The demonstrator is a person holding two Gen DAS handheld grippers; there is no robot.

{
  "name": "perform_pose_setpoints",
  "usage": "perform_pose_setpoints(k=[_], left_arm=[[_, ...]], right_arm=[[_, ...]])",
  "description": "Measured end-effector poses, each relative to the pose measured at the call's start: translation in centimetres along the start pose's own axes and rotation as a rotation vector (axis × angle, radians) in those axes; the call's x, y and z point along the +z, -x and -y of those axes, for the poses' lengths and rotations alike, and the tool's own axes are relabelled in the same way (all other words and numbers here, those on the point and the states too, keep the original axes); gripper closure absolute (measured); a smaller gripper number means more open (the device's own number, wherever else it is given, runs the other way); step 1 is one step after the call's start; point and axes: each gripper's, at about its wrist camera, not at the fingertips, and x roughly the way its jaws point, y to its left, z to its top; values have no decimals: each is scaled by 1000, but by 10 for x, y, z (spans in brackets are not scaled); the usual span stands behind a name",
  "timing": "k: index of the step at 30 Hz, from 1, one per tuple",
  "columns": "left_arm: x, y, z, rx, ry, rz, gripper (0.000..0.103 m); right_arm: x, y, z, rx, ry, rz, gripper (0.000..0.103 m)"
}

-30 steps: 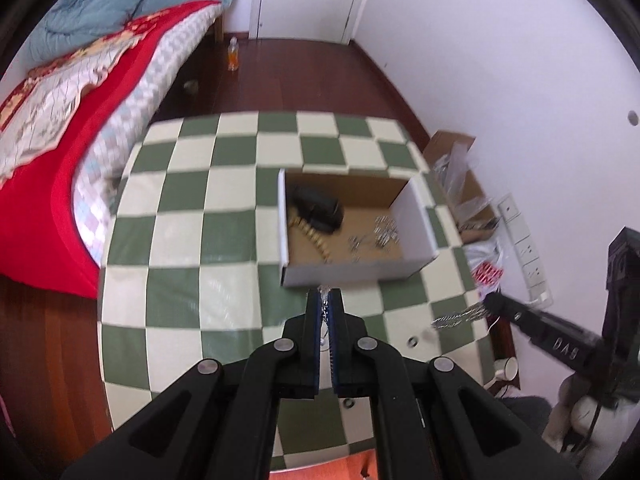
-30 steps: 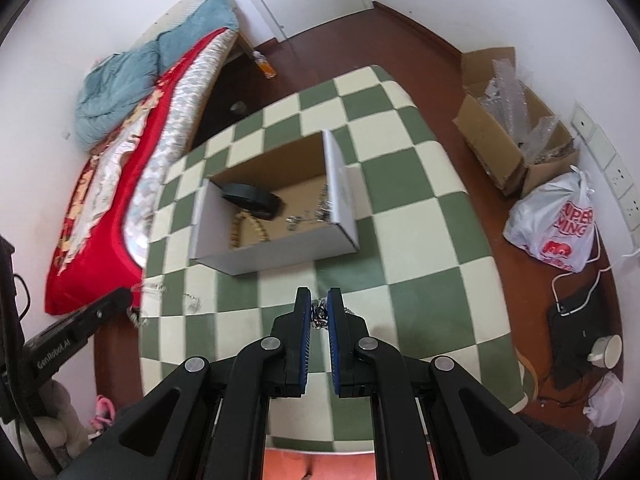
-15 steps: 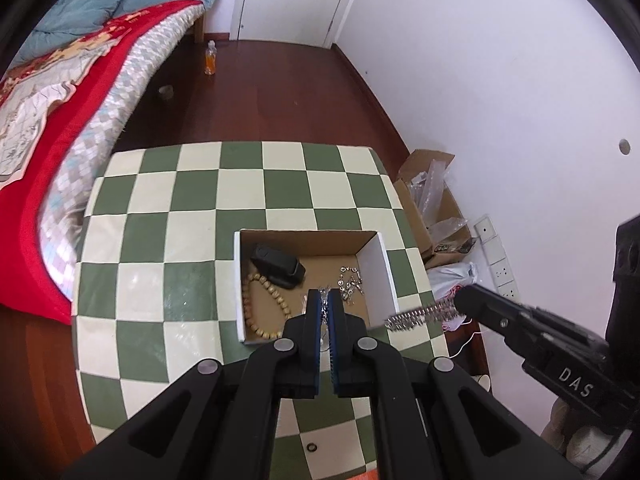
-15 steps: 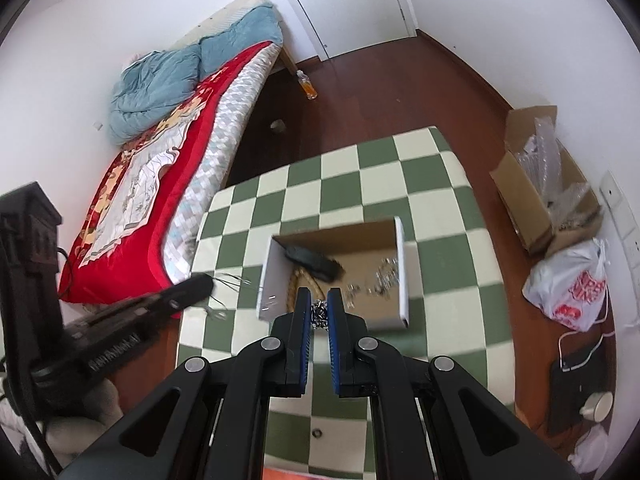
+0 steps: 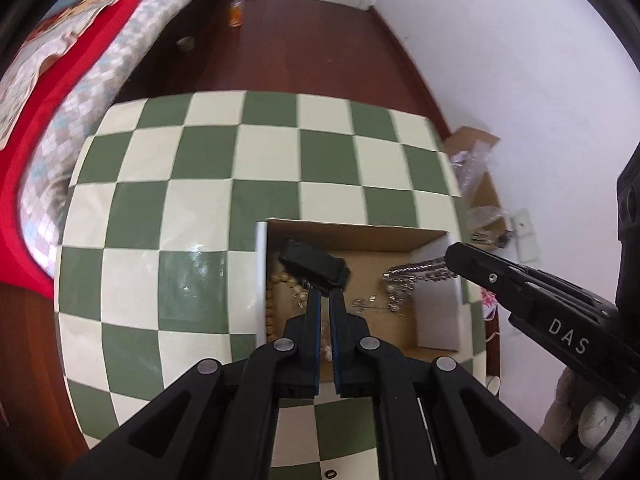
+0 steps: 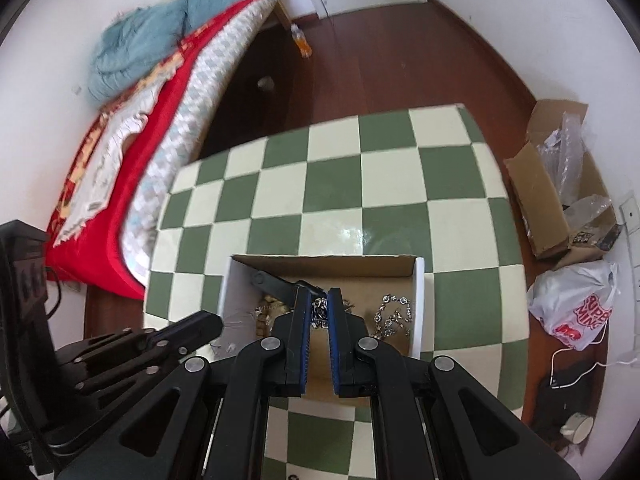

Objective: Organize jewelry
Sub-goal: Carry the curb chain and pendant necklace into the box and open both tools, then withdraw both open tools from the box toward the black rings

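An open cardboard box stands on the green-and-cream checkered table. In it lie a black case, a wooden bead bracelet and silver jewelry. My left gripper hovers over the box, jaws nearly closed; a thin silver chain trails from its tip in the right wrist view. My right gripper is shut on a silver chain bracelet over the box.
A bed with a red cover stands left of the table. A cardboard carton with plastic wrap and a white shopping bag sit on the wooden floor at the right. A small ring lies on the table's near edge.
Both grippers have moved forward and down over the box, carrying their chains. The box now fills the view just past the fingertips.
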Motion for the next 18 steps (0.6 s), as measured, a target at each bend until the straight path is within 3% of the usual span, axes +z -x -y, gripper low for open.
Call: perform_pose_setpoints(k=[2, 3, 4, 5, 6, 7, 8, 9, 12, 14, 18], left_arm=[[3, -2, -2, 31, 20, -7, 93], [3, 0, -2, 51, 22, 2, 90], [4, 2, -2, 72, 23, 13, 79], [5, 3, -2, 81, 21, 22, 59], [4, 8, -2, 92, 18, 48, 48], [5, 12, -2, 112, 15, 66, 28], [3, 17, -1, 149, 8, 93, 21], [2, 22, 0, 171, 2, 114, 21], [-2, 28, 1, 247, -13, 138, 9], [-9, 31, 2, 298, -27, 156, 1], [-32, 32, -1, 359, -33, 168, 0]], right_arm=[[5, -7, 7, -1, -25, -13, 94], [7, -8, 10, -3, -36, -14, 84], [9, -7, 15, -14, -51, -5, 65], [9, -5, 17, -20, -57, 4, 56], [9, -2, 20, -27, -61, 9, 44], [7, 2, 23, -49, -59, 11, 43], [4, 5, 24, -88, -48, 15, 43], [0, 8, 25, -115, -39, 15, 39], [-18, 16, 26, -211, 2, 11, 3], [-33, 18, 27, -275, 22, 3, 1], [-65, 18, 27, -335, 44, -3, 0]])
